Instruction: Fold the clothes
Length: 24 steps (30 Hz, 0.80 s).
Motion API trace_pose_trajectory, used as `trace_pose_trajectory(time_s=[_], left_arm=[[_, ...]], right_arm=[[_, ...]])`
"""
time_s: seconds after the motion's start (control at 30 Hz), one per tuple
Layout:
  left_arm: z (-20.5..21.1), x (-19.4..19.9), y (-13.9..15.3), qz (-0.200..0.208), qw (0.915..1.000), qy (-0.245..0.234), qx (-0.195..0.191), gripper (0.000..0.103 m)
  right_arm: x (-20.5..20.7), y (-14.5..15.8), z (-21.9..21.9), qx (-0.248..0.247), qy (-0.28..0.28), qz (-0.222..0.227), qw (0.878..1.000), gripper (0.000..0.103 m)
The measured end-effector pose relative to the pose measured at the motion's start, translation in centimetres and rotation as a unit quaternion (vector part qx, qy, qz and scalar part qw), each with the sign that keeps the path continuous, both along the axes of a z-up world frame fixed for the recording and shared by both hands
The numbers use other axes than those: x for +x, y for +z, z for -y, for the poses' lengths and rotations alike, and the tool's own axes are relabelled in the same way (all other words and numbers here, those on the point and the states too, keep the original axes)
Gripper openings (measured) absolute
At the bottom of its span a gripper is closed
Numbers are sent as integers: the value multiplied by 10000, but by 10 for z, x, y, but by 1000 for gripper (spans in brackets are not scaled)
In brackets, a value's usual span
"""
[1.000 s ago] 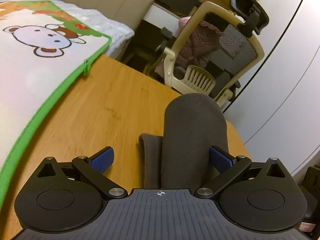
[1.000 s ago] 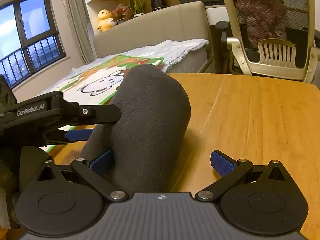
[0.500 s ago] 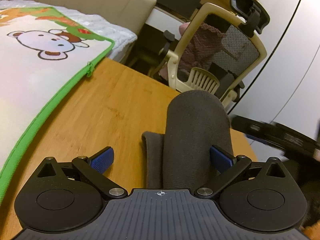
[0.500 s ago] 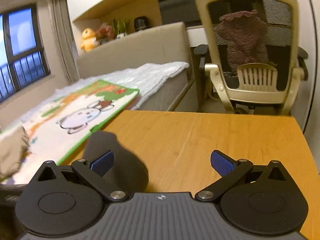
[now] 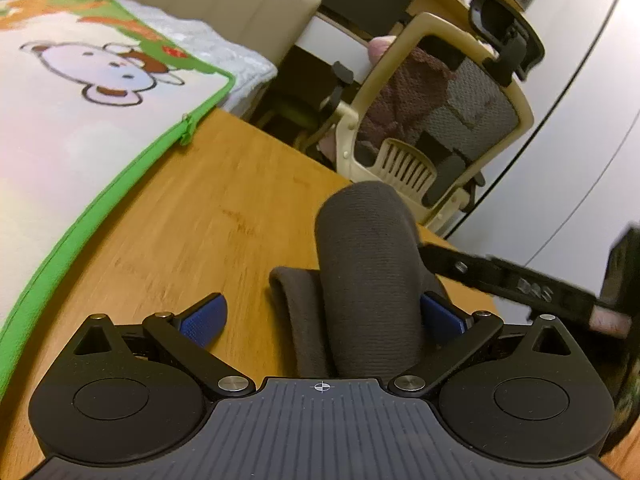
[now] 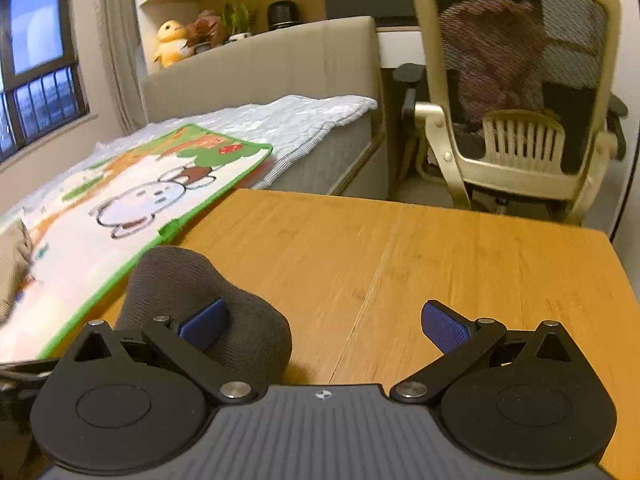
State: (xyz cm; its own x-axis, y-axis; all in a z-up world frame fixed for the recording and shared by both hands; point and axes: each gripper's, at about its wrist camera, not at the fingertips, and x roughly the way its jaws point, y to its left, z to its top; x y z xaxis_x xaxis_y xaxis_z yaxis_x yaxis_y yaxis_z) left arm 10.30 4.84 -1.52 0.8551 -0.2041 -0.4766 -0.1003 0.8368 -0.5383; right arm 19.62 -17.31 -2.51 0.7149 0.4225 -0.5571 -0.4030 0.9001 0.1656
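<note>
A dark grey folded garment (image 5: 368, 264) stands as a rounded hump on the wooden table (image 5: 192, 216). My left gripper (image 5: 322, 318) is open around it: the hump rests against the right pad, and a flat fold lies between the fingers. In the right wrist view the same garment (image 6: 180, 276) sits low on the left. My right gripper (image 6: 324, 324) is open too, with its left pad over the top of the hump and bare table under the rest. The right tool's black frame (image 5: 520, 284) shows just beside the garment.
A bed with a green-edged cartoon mat (image 6: 132, 200) lies along the table's left side, and a beige garment (image 6: 12, 268) lies on it. An office chair (image 6: 516, 92) with a reddish garment on it stands past the table's far edge (image 6: 400, 198). White panels (image 5: 580, 100) are on the right.
My right gripper swung away from the garment, then came back down with its left pad over the hump, and its frame now shows in the left wrist view. The left gripper stayed open.
</note>
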Motion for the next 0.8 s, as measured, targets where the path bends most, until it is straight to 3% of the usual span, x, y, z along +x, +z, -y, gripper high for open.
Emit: trace_pose_trajectory(time_s=[0.17, 0.27, 0.53, 0.8], left_arm=[[-1, -11, 9, 110, 9997, 45, 199, 103], [0, -10, -1, 25, 10000, 22, 57, 103], [3, -22, 3, 64, 9999, -58, 116, 103], [9, -19, -7, 26, 9994, -74, 344, 103]], right_arm=[[-34, -2, 13, 145, 239, 23, 9996, 103], [-39, -13, 8, 18, 125, 67, 9999, 103], [-39, -8, -7, -643, 217, 679, 9954, 103], [-17, 12, -22, -420, 428, 603, 9964, 103]])
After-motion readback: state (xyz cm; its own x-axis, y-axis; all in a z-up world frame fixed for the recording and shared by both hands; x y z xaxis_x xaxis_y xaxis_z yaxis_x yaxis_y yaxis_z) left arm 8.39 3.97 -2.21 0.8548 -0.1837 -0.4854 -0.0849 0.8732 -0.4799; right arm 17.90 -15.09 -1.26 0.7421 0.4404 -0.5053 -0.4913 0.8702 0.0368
